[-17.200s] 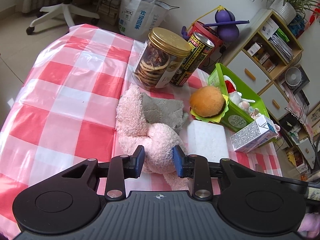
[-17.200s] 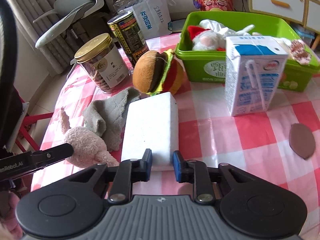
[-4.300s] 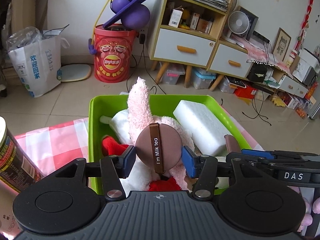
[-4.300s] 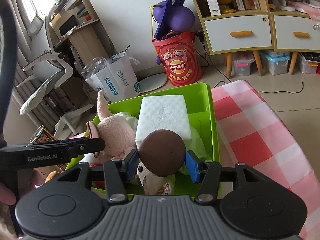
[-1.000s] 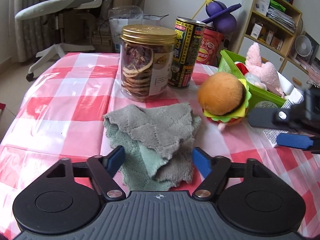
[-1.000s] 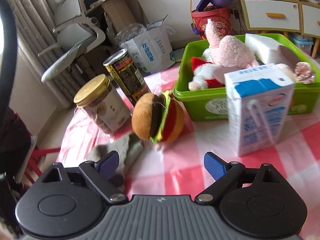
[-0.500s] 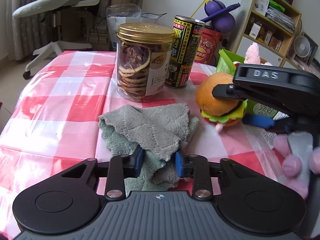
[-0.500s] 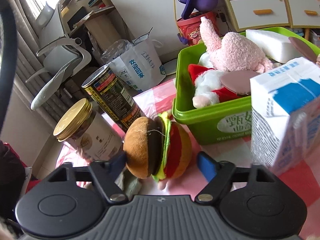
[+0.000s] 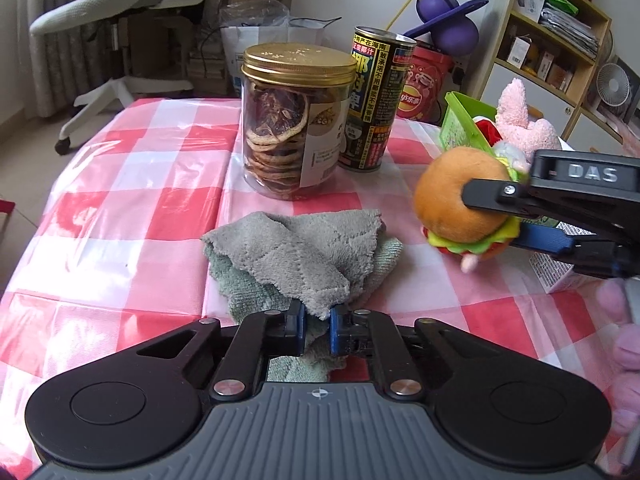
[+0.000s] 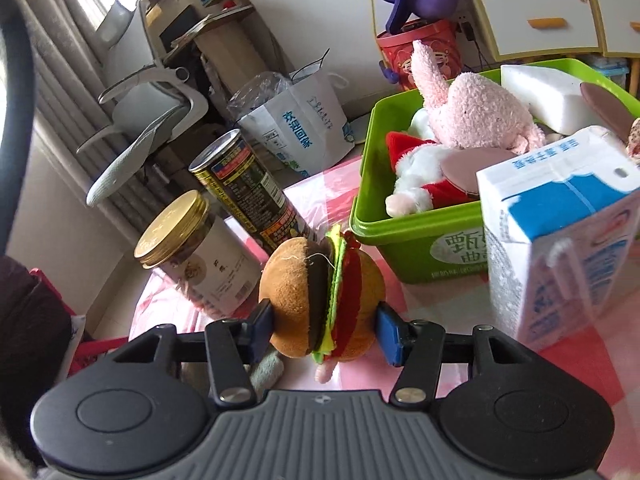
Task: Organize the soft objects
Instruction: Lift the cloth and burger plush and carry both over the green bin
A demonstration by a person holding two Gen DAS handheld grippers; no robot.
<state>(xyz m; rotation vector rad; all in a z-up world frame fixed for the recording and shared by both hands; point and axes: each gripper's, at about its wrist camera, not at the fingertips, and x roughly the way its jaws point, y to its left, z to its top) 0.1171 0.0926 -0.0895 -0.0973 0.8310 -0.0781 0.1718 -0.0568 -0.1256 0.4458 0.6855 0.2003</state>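
Left jaws pinch the grey cloth (image 9: 296,248), right jaws grip the burger plush (image 10: 322,300); green bin (image 10: 404,236) holds pink bunny (image 10: 476,116).

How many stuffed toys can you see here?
3: a burger toy in the right gripper, a pink bunny and a Santa doll in the green bin. Others may be hidden.

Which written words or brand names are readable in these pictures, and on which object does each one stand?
"DAS": on the right gripper, seen from the left wrist.
"Lay's": on the red bucket.
Black can, green bin, milk carton, paper bag: Chinese print, too small to read surely.
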